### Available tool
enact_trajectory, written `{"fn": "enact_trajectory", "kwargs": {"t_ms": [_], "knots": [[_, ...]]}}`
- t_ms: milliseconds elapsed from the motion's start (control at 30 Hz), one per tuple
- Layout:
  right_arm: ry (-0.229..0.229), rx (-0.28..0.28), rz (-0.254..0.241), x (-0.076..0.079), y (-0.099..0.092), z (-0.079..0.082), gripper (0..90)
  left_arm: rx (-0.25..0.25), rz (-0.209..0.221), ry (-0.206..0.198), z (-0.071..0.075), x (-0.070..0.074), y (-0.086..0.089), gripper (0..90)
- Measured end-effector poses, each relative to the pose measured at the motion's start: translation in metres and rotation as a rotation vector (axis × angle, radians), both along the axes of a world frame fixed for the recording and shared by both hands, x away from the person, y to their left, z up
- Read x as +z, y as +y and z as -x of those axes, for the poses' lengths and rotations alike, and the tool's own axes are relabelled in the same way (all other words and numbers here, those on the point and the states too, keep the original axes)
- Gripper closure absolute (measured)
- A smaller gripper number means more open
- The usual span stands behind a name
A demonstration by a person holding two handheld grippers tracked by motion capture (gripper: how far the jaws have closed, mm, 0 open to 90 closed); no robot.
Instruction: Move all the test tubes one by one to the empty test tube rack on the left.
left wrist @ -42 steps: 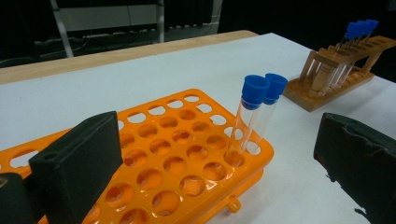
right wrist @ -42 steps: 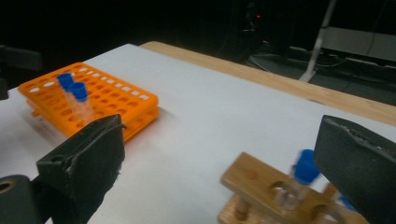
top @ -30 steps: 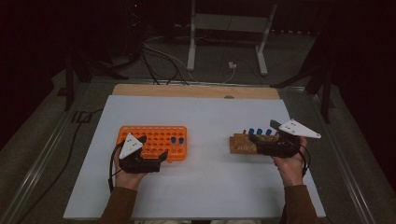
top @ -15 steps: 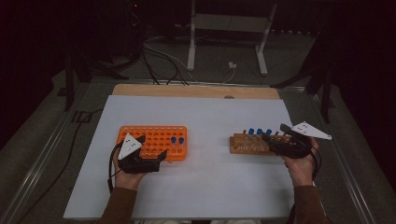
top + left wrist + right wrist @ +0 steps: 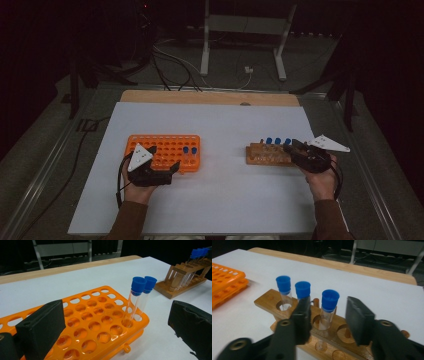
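A wooden rack (image 5: 269,302) holds three blue-capped tubes (image 5: 276,141) at the right of the white sheet. My right gripper (image 5: 329,302) straddles the rightmost tube (image 5: 329,308). Its jaws have just been closing, but a gap remains on each side of the tube and the pads do not touch it. In the high view the right gripper (image 5: 294,149) sits at the wooden rack's (image 5: 265,156) right end. An orange rack (image 5: 160,145) at the left carries two blue-capped tubes (image 5: 138,297). My left gripper (image 5: 162,157) rests open at its near edge, jaws wide over the orange rack (image 5: 95,315).
The white sheet (image 5: 215,120) covers the table, with a wooden strip (image 5: 210,97) along its far edge. A metal stand (image 5: 240,40) and cables lie on the dark floor beyond. Metal rails run along both sides of the table.
The right gripper has sunk and shifted a little right at the wooden rack, and its jaws have narrowed around the rightmost tube. The left hand has kept still.
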State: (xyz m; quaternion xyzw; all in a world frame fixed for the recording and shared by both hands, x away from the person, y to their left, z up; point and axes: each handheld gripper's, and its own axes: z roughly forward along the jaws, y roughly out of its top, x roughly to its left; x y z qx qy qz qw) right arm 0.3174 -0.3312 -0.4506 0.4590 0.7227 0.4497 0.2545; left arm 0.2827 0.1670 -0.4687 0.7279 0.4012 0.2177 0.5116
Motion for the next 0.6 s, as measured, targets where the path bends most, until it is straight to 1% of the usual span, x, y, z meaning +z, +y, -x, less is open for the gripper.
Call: {"fn": "enact_trajectory", "kwargs": {"t_ms": [100, 200, 400, 600], "knots": [[0.011, 0.004, -0.003, -0.004, 0.001, -0.003, 63.7, 0.002, 0.001, 0.000, 0.000, 0.000, 0.000, 1.6], [0.021, 0.000, -0.005, -0.008, 0.003, -0.006, 66.3, 0.005, 0.005, 0.000, 0.000, 0.000, 0.001, 1.6], [0.031, -0.002, 0.006, -0.012, 0.008, -0.011, 70.9, 0.004, 0.007, 0.001, 0.000, 0.000, 0.001, 1.7], [0.020, -0.010, 0.016, -0.013, 0.011, -0.010, 76.2, 0.005, 0.006, 0.002, 0.000, 0.000, 0.001, 1.6]]}}
